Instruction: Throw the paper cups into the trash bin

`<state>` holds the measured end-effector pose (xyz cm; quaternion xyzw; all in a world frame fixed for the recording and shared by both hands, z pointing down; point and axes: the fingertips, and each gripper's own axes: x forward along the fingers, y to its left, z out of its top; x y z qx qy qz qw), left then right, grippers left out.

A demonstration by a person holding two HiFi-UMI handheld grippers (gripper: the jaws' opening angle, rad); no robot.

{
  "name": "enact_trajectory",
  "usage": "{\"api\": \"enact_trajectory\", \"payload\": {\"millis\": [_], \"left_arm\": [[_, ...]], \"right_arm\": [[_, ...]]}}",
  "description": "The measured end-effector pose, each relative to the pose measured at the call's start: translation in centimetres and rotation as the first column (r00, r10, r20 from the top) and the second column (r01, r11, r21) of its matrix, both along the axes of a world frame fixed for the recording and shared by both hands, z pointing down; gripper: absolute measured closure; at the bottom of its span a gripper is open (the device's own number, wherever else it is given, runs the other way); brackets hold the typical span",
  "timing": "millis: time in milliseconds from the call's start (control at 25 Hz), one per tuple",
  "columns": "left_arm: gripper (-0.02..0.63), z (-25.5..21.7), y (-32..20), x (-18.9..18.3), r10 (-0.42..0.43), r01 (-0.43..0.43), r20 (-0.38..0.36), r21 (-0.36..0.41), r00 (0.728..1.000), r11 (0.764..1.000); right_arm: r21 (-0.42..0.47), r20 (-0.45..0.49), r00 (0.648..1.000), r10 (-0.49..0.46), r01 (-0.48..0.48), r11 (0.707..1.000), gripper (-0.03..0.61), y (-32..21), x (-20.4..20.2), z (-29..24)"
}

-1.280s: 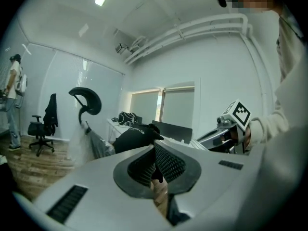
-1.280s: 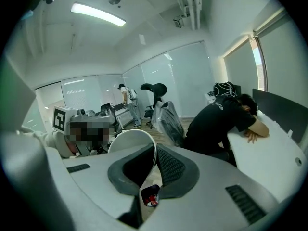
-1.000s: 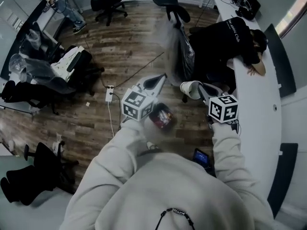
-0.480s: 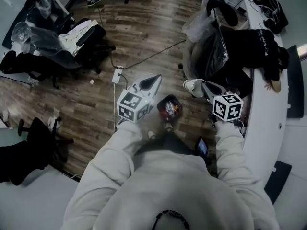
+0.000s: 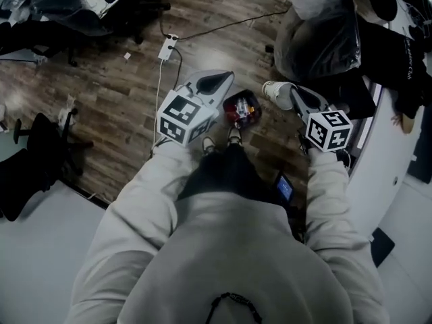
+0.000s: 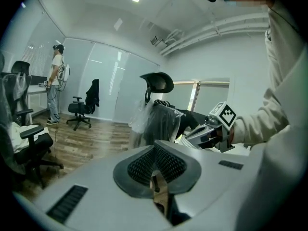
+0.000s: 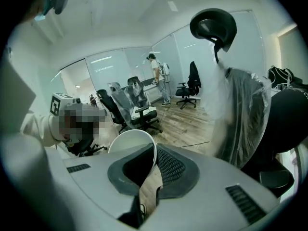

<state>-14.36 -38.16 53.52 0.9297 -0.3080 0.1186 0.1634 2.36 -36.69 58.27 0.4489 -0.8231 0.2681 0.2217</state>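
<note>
Right claw (image 5: 289,95): clenched on 1 paper cup (image 5: 273,92), the thin wall pinched between the pads. The right gripper view shows the cup (image 7: 130,146) standing out to the left of the jaws.

Left claw (image 5: 226,79): jaws drawn together, nothing between them, in its own view as well (image 6: 155,150).

Trash bin (image 5: 241,110): small, dark, red inside, already part full. It stands on the wood floor (image 5: 121,79) just ahead of my feet, between the 2 claws and below both.

Key relation: the bin lies to the left of the cup and lower. The cup lies on its side, its long axis roughly level and its free end aimed towards the bin. The left claw looks about as near the bin, but it carries nothing.

Judgement: the cup needs to come over the bin mouth before I let go.
</note>
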Motion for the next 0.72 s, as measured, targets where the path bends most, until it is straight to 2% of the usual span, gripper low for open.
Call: {"api": "enact_trajectory", "payload": {"millis": [240,480,640,720], "left_arm": [[0.624,7.2,0.3,0.5,-0.002,0.004,0.032,-0.078,0.999,0.997],[0.624,16.2,-0.1,0.5,-0.026,0.034,0.052,-0.175,0.998,0.984],[0.624,20.8,0.8,2.4,0.046,-0.031,0.068,-0.208,0.997,0.978],[0.624,22.2,0.9,2.4,0.012,-0.002,0.037,-0.248,0.999,0.969]], "right_arm": [[-0.030,0.073,0.996,-0.056,0.058,0.998,0.537,0.0,-0.5,6.2],[-0.073,0.043,0.990,-0.132,0.135,0.988,0.537,-0.3,-1.2,14.5],[-0.154,0.041,0.990,-0.136,0.140,0.978,0.537,0.9,-0.8,21.7],[-0.204,0.038,0.991,-0.128,0.134,0.970,0.537,1.4,-0.9,25.2]]}}
